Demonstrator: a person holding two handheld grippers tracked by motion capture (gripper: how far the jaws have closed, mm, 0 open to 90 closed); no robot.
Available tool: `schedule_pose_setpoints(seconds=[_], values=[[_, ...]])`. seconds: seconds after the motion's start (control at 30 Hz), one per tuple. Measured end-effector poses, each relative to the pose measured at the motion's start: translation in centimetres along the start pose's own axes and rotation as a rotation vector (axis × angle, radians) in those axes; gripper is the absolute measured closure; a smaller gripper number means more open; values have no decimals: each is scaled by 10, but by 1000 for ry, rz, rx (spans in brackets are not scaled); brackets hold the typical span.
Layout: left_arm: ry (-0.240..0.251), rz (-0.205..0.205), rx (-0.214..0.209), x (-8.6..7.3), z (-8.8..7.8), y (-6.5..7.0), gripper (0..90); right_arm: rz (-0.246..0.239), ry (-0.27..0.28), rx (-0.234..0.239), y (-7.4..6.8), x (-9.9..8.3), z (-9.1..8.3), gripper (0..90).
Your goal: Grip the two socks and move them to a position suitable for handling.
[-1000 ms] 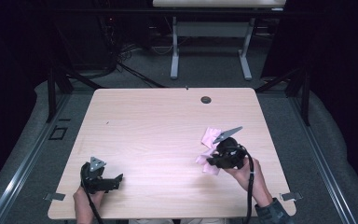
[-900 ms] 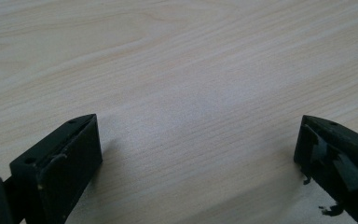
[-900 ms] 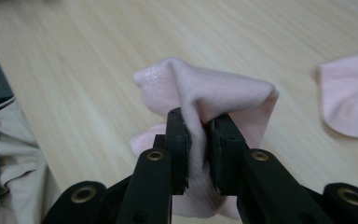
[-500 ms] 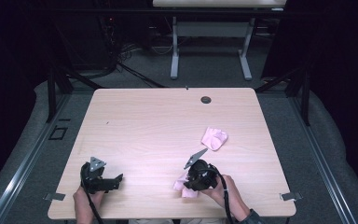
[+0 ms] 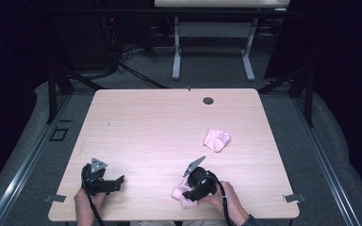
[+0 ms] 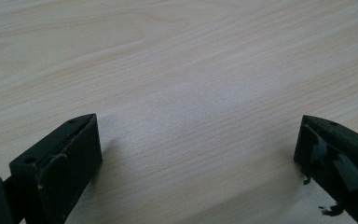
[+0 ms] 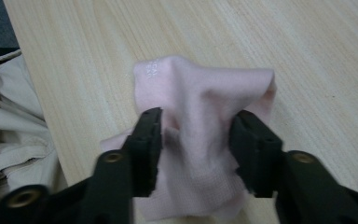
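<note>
The pink sock [image 7: 200,140] lies bunched at the table's [image 5: 169,122] near edge, between the right gripper's [image 7: 198,140] jaws, which have just been opening. Lift straight off without snagging it. Left gripper [image 6: 198,154] rests wide open, empty. A 2nd sock [image 5: 216,139] lies well apart.

Overall light: the table [image 5: 169,136] was evenly and brightly lit from above; the room around and beyond it lay in near darkness.
Shadows, high view: short and soft, close under the left gripper [image 5: 118,180] and the right gripper [image 5: 188,192].
Glare: a pale diffuse sheen sat on the wood between the jaws in the left gripper view; there were no hard highlights.
Focus, left gripper view: the wood grain was fairly sharp, the near jaws soft.
Focus, right gripper view: the pink cloth [image 7: 200,140] and the jaws were slightly blurred; the far table edge was softer still.
Sharpness, high view: low resolution, with fine detail lost.
Edge distortion: slight bowing of the floor rails at left and right.
</note>
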State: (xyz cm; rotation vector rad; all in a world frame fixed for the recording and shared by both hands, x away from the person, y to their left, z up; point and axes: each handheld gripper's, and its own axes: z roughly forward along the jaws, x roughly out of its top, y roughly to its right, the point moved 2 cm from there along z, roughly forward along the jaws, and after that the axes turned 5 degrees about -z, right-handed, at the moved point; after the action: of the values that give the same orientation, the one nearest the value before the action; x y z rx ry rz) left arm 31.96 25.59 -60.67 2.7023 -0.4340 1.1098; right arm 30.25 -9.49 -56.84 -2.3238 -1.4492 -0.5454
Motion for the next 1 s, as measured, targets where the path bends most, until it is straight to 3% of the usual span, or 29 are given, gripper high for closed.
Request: schedule_pose_setpoints(seconds=[0.07,0.1,0.2,0.33,0.4,0.43,0.53,0.7,1.0], values=[[-1,2,0,0,0,0,6,1,18,-8,0,-1,-5,329],[-1,-2,3,0,0,0,6,-10,7,-22,0,-1,-9,300],[1,-33,32,-1,-1,1,3,10,47,-31,-1,-3,-18,217],[6,-56,60,-1,-1,2,0,39,91,-61,-3,-8,-30,199],[5,-51,74,-1,-2,3,0,49,92,-71,-3,-12,-35,200],[8,-29,107,-1,-5,6,1,60,99,-80,-4,-14,-37,202],[17,-22,111,-2,-5,9,0,90,121,-111,0,-20,-43,202],[18,-35,88,-5,-5,11,1,158,144,-190,28,-24,-56,165],[5,-50,54,-7,-6,8,5,263,102,-246,101,-22,-63,119]])
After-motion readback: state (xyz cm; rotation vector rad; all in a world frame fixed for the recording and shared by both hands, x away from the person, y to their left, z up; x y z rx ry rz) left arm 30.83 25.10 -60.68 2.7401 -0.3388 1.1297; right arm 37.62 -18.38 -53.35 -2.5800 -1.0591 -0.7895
